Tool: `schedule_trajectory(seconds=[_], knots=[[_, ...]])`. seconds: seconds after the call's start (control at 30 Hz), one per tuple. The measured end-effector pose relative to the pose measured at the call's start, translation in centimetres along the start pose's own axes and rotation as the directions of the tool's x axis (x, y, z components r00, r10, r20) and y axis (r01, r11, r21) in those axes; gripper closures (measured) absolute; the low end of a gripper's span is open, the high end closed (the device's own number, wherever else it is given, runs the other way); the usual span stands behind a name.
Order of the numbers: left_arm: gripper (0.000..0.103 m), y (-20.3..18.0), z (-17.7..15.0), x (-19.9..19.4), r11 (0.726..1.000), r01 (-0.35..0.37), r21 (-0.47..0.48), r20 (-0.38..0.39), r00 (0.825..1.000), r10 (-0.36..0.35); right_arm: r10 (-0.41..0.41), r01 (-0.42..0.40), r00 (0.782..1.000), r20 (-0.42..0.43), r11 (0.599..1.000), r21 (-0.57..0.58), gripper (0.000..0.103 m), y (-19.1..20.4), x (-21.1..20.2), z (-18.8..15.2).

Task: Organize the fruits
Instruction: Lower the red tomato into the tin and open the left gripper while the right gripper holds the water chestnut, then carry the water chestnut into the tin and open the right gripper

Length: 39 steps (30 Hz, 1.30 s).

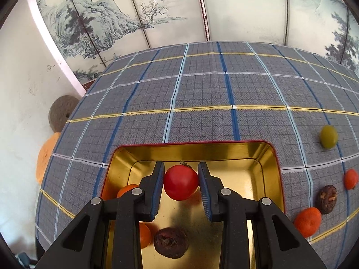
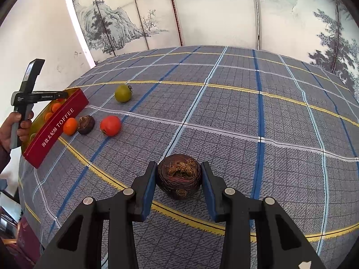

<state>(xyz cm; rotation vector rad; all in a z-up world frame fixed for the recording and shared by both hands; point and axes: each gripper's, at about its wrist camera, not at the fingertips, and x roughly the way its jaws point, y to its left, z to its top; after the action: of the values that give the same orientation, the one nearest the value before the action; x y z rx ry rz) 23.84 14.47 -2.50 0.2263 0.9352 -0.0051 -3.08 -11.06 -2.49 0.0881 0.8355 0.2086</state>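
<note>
Sideways, red tin (image 2: 56,130) reads "TOFFEE" in white.

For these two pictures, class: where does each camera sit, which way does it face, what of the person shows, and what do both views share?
Left wrist: on the left gripper, looking down into the gold tin; jaws shut on a red tomato; no hand shows.
Right wrist: on the right gripper, facing across the checked cloth; jaws shut on a brown fruit; a hand shows far left.
Shared: tin, green fruit, cloth, painted screen.
</note>
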Motion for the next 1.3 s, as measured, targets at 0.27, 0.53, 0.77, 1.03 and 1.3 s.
schedule_trajectory(seconds=[0.27,0.53,0.77,1.03,1.3], knots=[[0.061,0.3,-0.2,0.5,1.0,-0.019,-0.01,-0.009,1.0,0.019,-0.003,0.003,1.0,-0.006,1.0,0.002,0.067,0.0,0.1,0.0],[0.042,0.5,-0.7,-1.7,0.999,-0.039,-0.018,0.043,0.998,0.04,-0.005,0.005,1.0,-0.011,1.0,0.013,0.067,-0.2,0.2,0.0],[0.032,-0.4,-3.4,-7.6,0.998,-0.037,-0.046,0.138,0.989,0.043,-0.014,0.014,1.0,-0.011,1.0,0.021,0.067,-0.4,0.2,0.0],[0.027,-1.1,-8.8,-14.9,0.99,-0.01,-0.144,0.208,0.977,0.04,-0.026,0.026,0.999,-0.019,0.999,0.032,0.067,-0.6,0.3,0.0],[0.026,-1.2,-12.2,-18.5,0.984,-0.047,-0.17,0.212,0.974,0.083,-0.041,0.041,0.999,-0.01,0.999,0.022,0.067,0.9,-0.6,-0.7]])
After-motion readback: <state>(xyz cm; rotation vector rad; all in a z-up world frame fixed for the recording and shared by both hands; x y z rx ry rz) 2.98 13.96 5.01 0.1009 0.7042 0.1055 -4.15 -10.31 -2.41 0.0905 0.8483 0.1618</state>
